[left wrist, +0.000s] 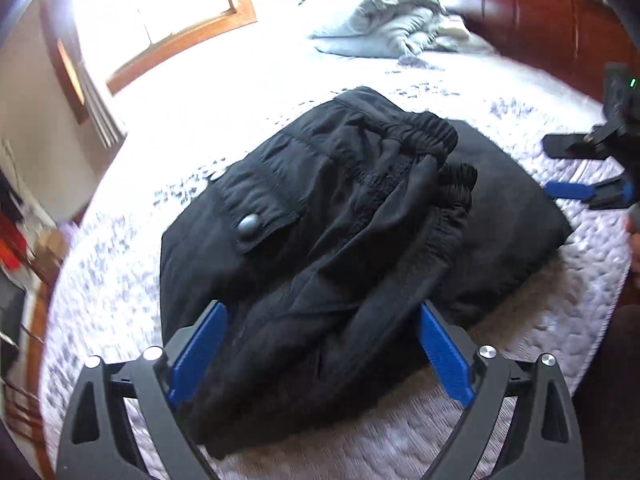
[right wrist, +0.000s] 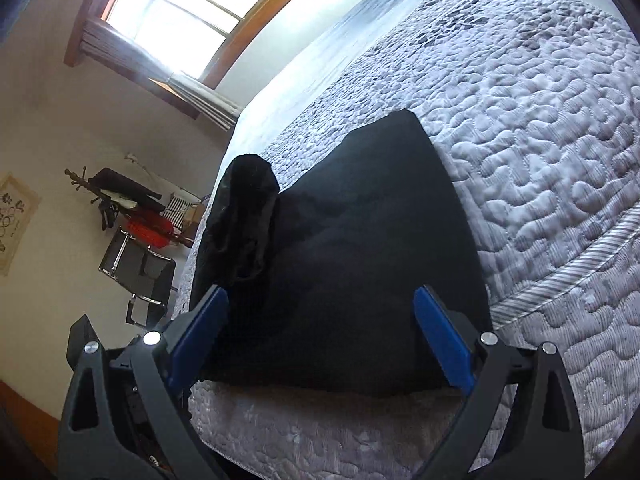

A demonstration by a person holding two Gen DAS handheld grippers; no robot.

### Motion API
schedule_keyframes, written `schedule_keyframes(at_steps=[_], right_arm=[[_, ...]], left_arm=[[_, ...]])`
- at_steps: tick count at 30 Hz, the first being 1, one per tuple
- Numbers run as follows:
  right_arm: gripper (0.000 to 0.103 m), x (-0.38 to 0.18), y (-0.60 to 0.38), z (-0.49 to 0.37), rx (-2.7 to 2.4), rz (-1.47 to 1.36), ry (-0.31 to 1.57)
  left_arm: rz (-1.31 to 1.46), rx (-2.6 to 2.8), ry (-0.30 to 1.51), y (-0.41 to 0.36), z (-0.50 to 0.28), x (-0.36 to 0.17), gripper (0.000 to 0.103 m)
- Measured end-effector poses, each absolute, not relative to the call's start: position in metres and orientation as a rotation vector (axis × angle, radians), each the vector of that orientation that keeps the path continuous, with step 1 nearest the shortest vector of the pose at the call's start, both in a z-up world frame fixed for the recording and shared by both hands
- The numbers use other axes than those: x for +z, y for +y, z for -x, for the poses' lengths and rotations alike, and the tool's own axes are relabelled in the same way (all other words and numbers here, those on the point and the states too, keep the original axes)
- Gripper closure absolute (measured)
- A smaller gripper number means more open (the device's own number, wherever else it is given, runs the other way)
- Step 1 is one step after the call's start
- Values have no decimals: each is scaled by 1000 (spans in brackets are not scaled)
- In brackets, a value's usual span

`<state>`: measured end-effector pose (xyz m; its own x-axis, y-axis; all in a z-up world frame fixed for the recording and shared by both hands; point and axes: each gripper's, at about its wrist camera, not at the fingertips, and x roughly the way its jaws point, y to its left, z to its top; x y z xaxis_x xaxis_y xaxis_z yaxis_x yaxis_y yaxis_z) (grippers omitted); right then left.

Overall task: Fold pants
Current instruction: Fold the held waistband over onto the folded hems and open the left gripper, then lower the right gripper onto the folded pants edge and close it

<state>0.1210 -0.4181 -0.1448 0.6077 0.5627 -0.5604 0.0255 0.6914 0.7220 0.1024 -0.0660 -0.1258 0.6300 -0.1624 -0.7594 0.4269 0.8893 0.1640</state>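
Quilted bedspread [right wrist: 540, 152], crumpled duvet [left wrist: 396, 16], wood-framed window [right wrist: 192, 12], coat rack [right wrist: 108, 196], dark chair [right wrist: 140, 268]

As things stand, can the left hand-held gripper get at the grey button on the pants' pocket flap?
Probably yes. The left hand-held gripper stands open over the near end of the pants, and the grey button lies exposed on top, just ahead to its left, with nothing covering it.

Left gripper [left wrist: 320, 354], right gripper [right wrist: 320, 338] both showing black angular frames with triangular cutouts, silver round screws at pivots, ribbed blue pads [left wrist: 198, 354] lining inner faces of fingers.
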Motion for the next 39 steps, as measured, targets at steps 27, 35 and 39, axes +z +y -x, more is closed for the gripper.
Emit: schedule_keyframes(at_steps=[27,35,39], right_arm=[[8,-157,-331,-195,549,-1029,998],[30,-159,-315,-204,525,-994,952],[52,-168,-318,-205,499,-1018,977]], left_arm=[[262,-33,1042,62,-121,-137,4],[330,-34,1054,70,-118,-143,4],[334,-38,1060,70,-118,-144,4]])
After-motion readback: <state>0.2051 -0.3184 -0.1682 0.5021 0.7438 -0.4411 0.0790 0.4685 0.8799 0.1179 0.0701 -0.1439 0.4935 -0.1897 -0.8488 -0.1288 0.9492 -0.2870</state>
